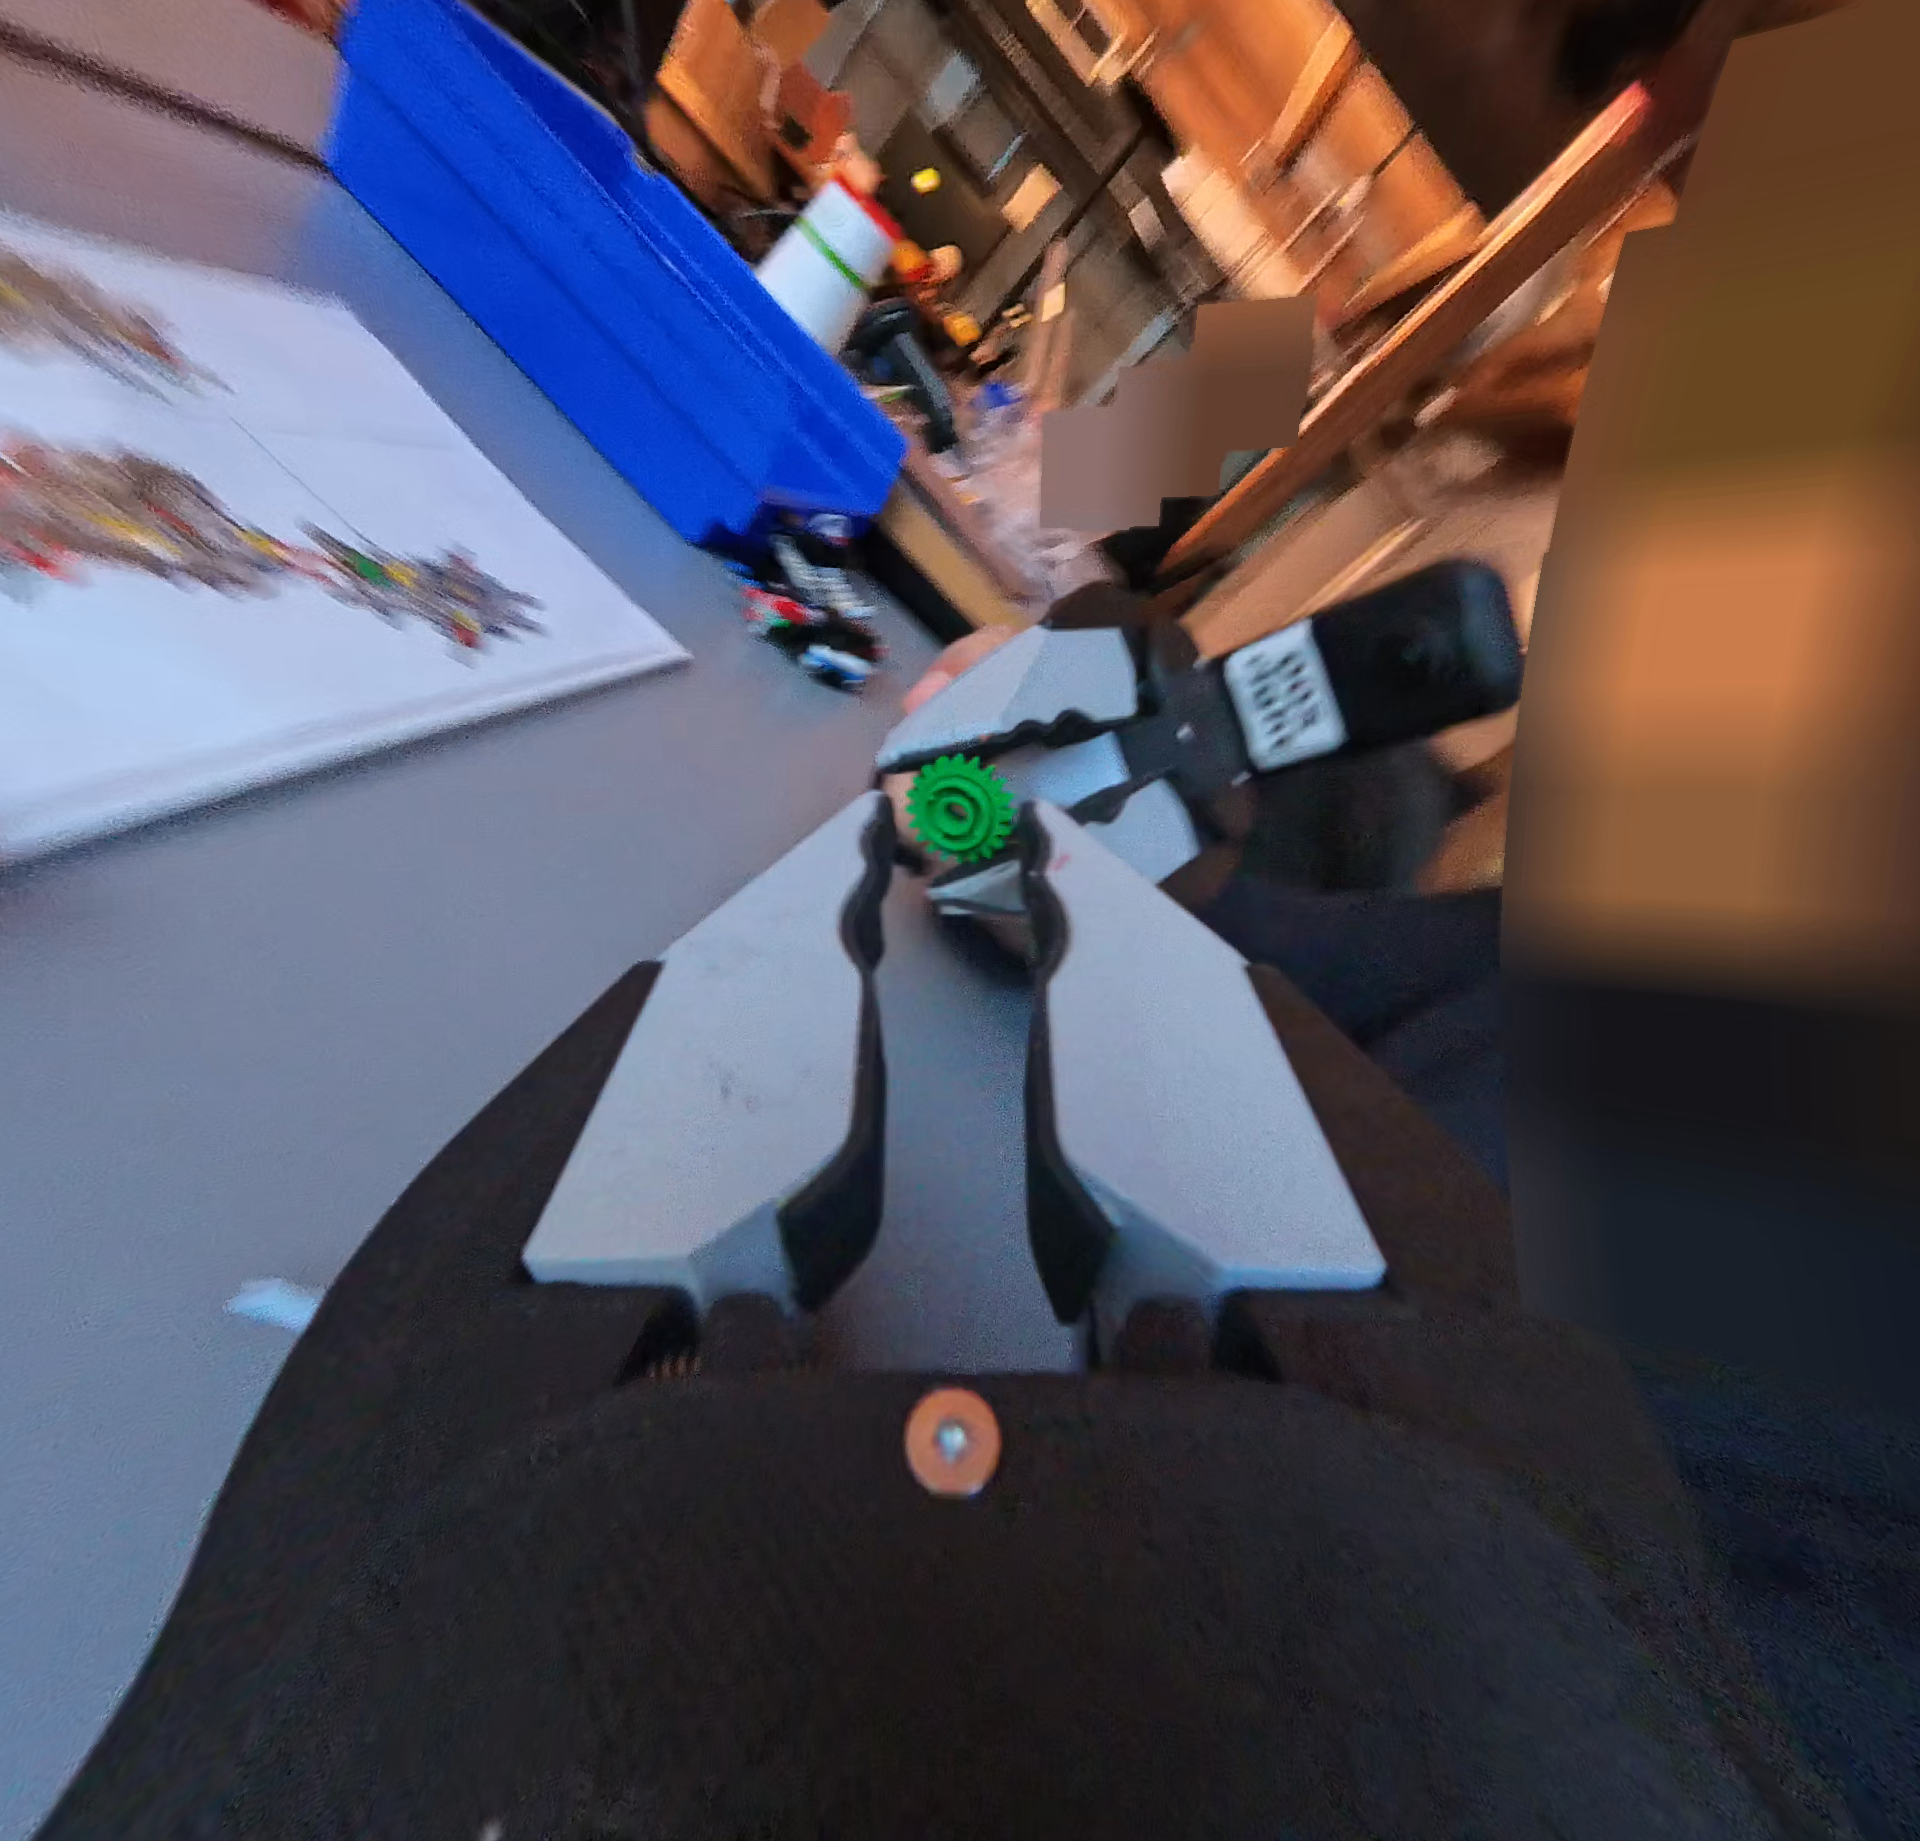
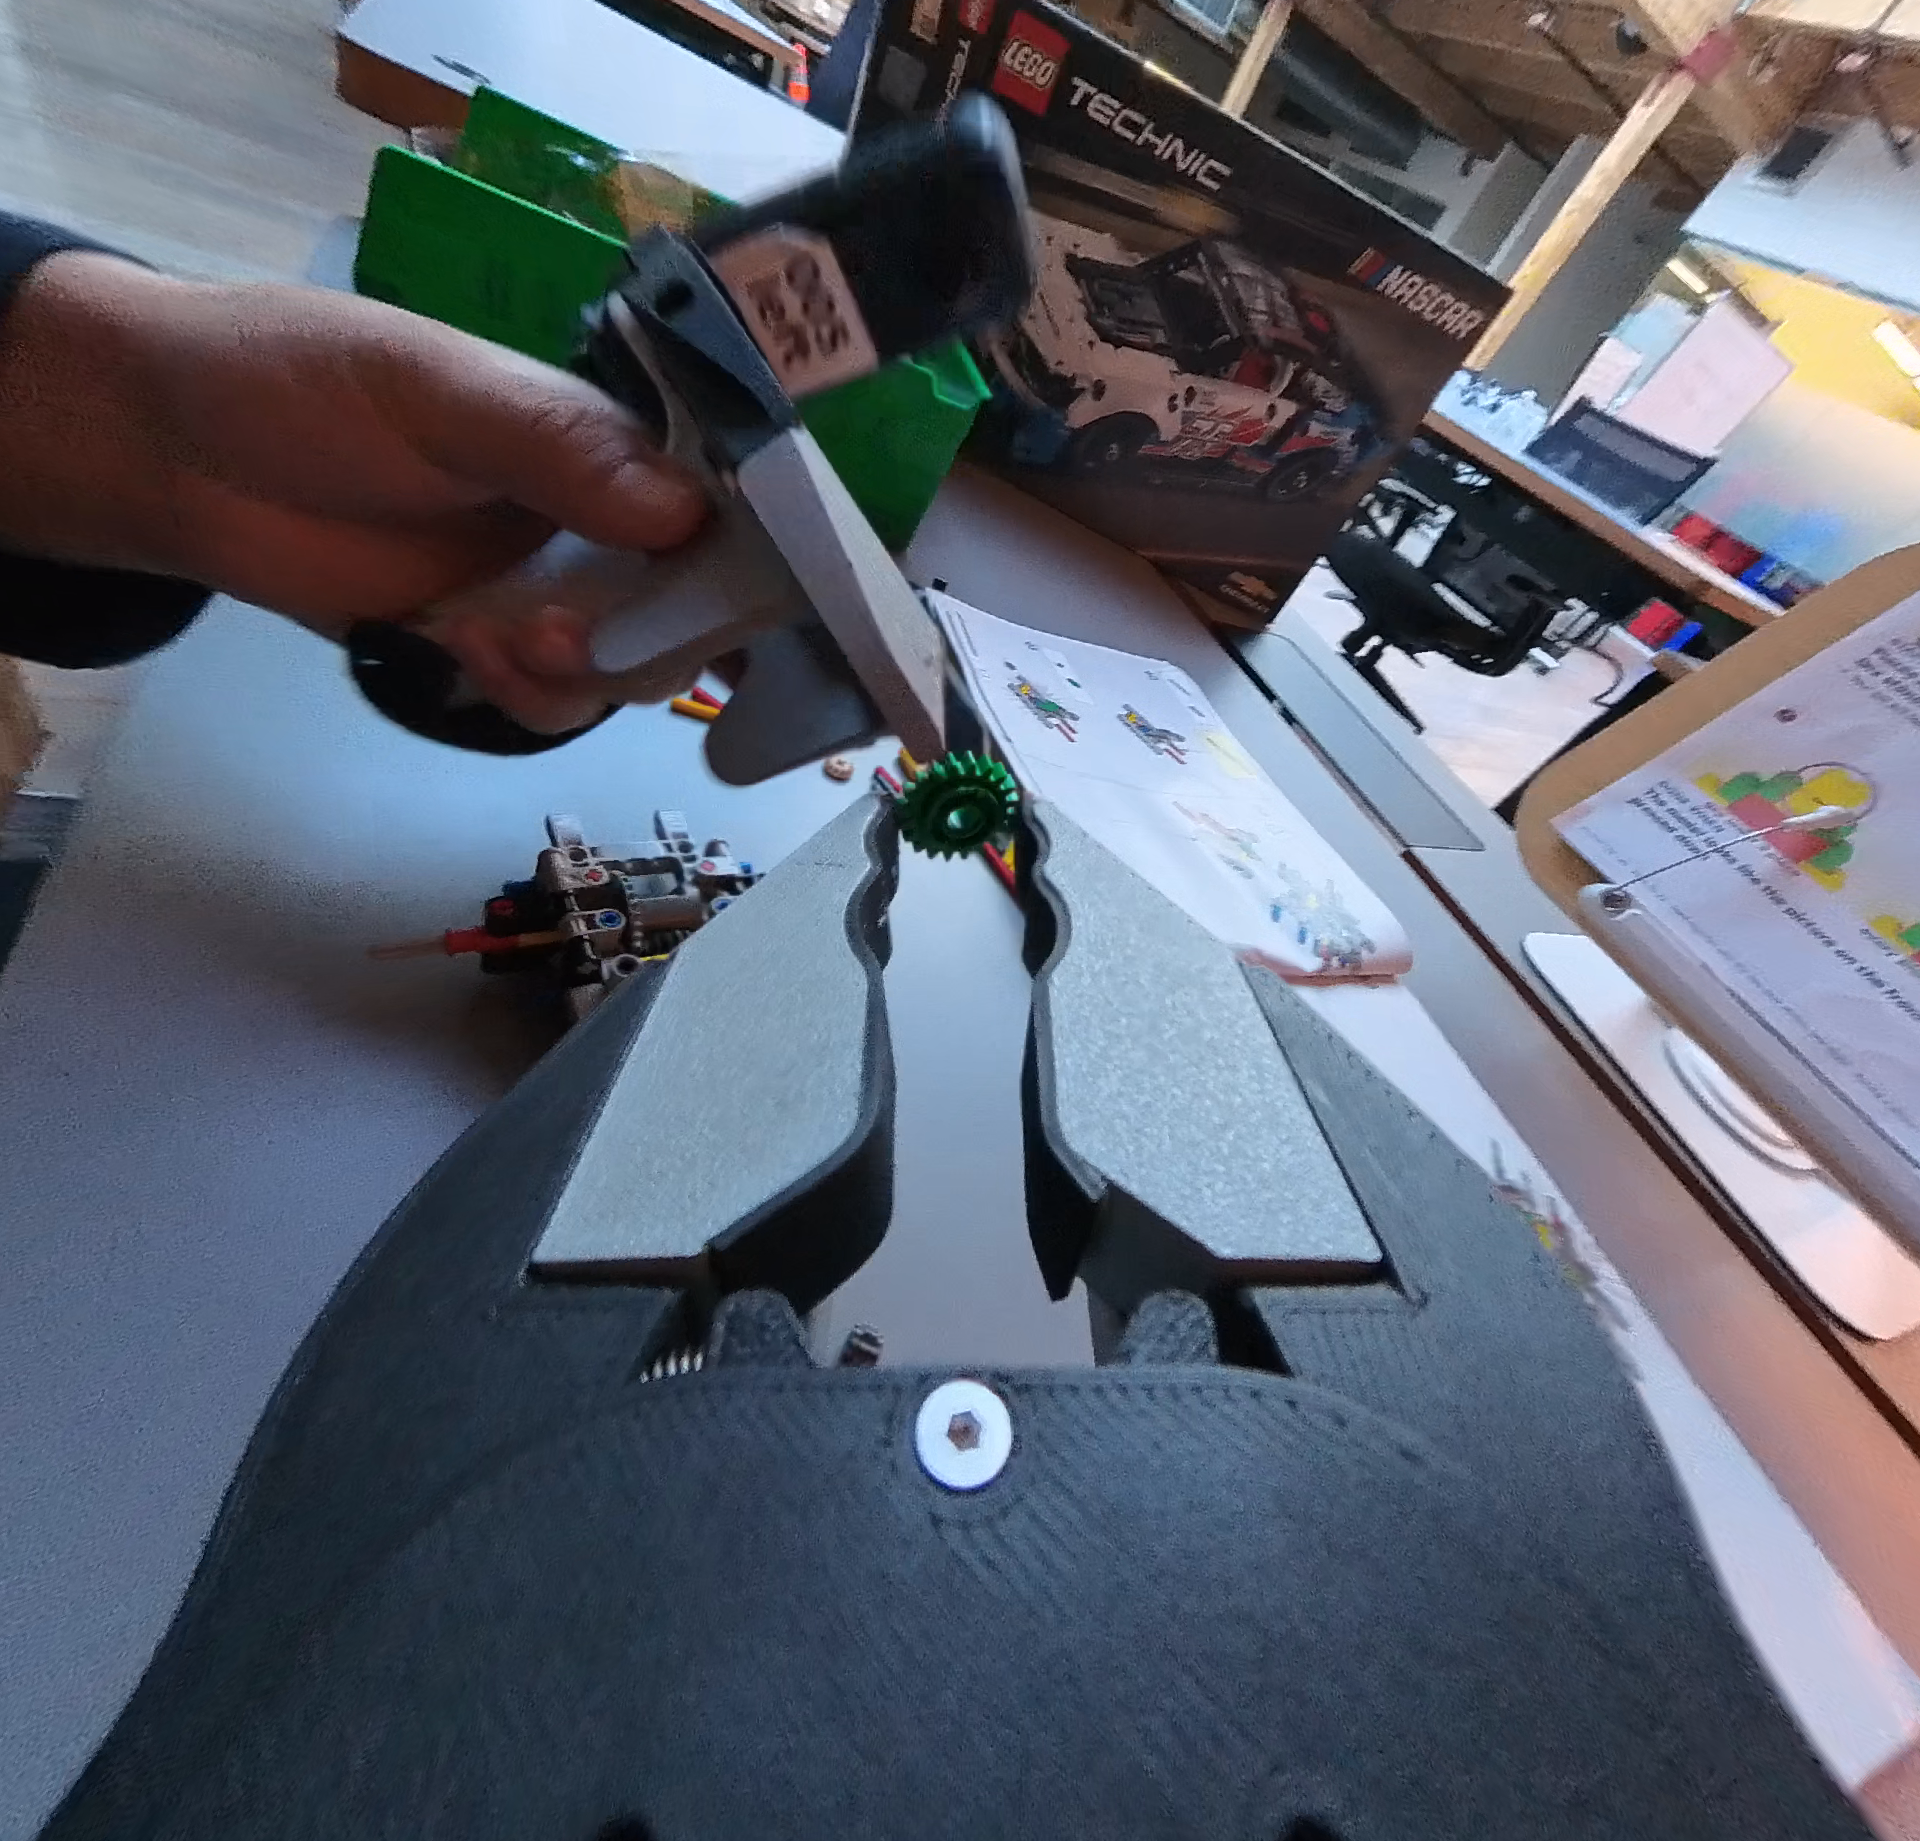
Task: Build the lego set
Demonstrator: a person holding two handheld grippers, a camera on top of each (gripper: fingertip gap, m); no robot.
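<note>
Held in the air above the grey desk (image 2: 156, 1116), between two sets of fingertips at once: a small green gear (image 1: 958, 809). From the left wrist, seen flat-on between the tips of the left gripper (image 1: 956, 835), with a thin sliver showing at either pad; cannot tell whether pressed or only framed. Also there, and only there, the right gripper (image 2: 956, 825) side-on, one finger lying on the gear's top rim and the other coming up under it, so clamped across the gear. Beyond, much blurred, a blue bin (image 1: 582, 264) along the desk's far edge and an open booklet (image 1: 260, 544) on the desk. From the right wrist, much sharper: the gear wedged between the right gripper's own tips, a hand (image 2: 312, 461) gripping the left gripper, whose one visible finger reaches down to the gear's top. Shown in this view alone: a half-built model (image 2: 613, 908) lying on the desk at the left, a green bin (image 2: 468, 253) and a printed box (image 2: 1195, 337) standing towards the far edge.
</note>
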